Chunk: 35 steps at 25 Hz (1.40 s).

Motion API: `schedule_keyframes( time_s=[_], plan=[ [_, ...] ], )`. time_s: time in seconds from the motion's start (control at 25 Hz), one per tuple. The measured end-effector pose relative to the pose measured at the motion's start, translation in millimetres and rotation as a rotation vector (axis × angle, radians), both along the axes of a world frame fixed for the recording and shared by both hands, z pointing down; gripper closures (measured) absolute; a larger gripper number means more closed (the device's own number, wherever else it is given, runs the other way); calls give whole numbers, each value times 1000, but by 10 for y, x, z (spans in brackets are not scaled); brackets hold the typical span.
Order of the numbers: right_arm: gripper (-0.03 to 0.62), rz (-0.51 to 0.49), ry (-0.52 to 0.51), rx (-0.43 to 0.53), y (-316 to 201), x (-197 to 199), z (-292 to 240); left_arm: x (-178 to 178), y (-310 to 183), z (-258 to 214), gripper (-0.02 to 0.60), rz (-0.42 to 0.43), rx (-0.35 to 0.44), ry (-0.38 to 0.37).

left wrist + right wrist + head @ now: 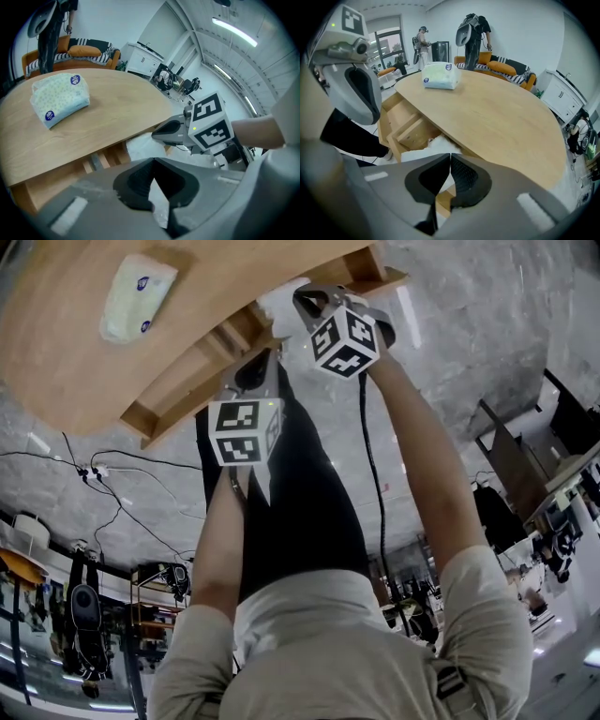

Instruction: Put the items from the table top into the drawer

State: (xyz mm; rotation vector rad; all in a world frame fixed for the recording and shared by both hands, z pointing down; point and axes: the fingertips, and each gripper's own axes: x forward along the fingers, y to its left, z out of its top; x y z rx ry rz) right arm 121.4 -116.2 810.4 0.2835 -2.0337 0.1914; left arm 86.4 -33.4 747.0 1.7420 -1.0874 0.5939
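1. Standing open under the table's (56,352) edge, the wooden drawer (173,395) holds a crumpled white item (436,146), which lies against the drawer's inner wall.
2. A tissue pack (138,296) lies on the table top, well in from the edge above the drawer and well apart from both grippers.
3. The left gripper (153,161) has its jaws together with nothing between them and points down at the drawer's opening.
4. The right gripper (449,157) is likewise closed and empty, just over the white item.
5. The head view alone shows both forearms reaching down, with the grippers side by side at the table edge.
6. Both gripper views show an orange sofa (506,68) and a white cabinet (560,96) beyond the table; only the right gripper view shows two people (473,33) standing there.
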Motion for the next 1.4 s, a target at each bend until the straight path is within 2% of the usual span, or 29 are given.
schedule_keyframes(
  time_s=[0.2, 0.32, 0.44, 0.48, 0.56, 0.76, 0.8, 0.88, 1.04, 1.12, 1.24, 1.4],
  plan=[
    [580, 25, 16, -4, -105, 57, 99, 91, -72, -5, 563, 19, 6, 5],
    [580, -14, 54, 38, -161, 125, 134, 166, -109, -8, 563, 33, 11, 11],
    [576, 0, 99, 95, -217, 181, 170, 177, -118, 15, 563, 30, 9, 10],
    [559, 13, 120, 115, -241, 204, 192, 174, -123, 23, 563, 27, 7, 11],
    [483, 40, 144, 142, -274, 258, 204, 188, -125, 20, 563, 26, 5, 12],
    [485, 108, 127, 210, -342, 383, -43, 193, -127, -130, 563, 47, 22, 3],
    [503, 141, 112, 225, -362, 400, -142, 176, -141, -192, 563, 47, 34, -1],
    [586, 243, 48, 223, -334, 389, -382, 125, -158, -375, 563, 32, 60, -1],
    [586, 453, -169, 104, -88, 160, -962, -110, -232, -873, 563, -72, 111, -5],
    [588, 519, -280, 113, -49, 11, -1407, -269, -283, -1138, 563, -114, 143, -30],
    [588, 572, -401, 176, 24, -219, -2131, -475, -293, -1599, 563, -127, 209, -70],
    [588, 555, -502, 264, 67, -576, -2971, -742, -306, -2197, 563, -148, 330, -118]
  ],
)
